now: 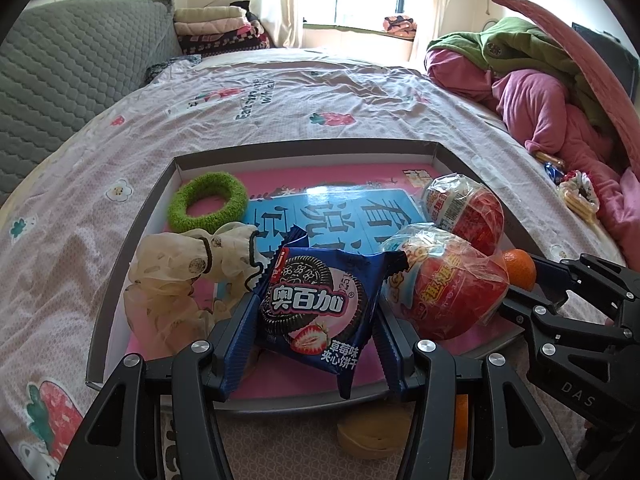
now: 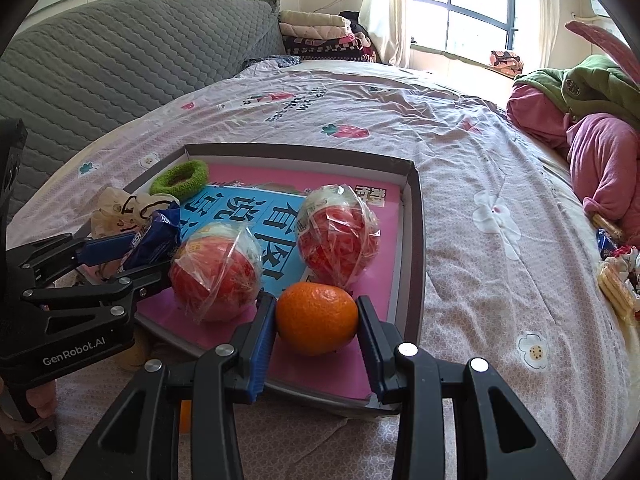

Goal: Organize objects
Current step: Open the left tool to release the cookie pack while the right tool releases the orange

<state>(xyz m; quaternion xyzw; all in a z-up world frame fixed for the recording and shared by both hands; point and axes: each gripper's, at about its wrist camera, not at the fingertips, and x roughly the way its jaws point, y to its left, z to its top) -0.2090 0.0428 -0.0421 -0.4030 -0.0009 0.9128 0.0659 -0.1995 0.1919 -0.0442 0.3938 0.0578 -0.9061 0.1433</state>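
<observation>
A: What has the left hand-held gripper (image 1: 316, 320) got?

B: Its pads pinch a blue cookie packet (image 1: 316, 304) from both sides, over the near edge of the tray (image 1: 132, 240).

A: And the right hand-held gripper (image 2: 316, 320)?

B: Clamped on an orange (image 2: 316, 318), jaws close together, just above the tray's near right corner.

A: What lies in the tray?

B: A pink book (image 2: 320, 184) covers its floor. At the far left corner sits a green scrunchie (image 1: 206, 206); nearer, along the left wall, a cream scrunchie (image 1: 176, 276). Two red wrapped balls (image 2: 216, 274) (image 2: 338, 236) rest right of the packet, one behind the other.

A: And the tray itself?

B: On the bed (image 2: 460, 152).
</observation>
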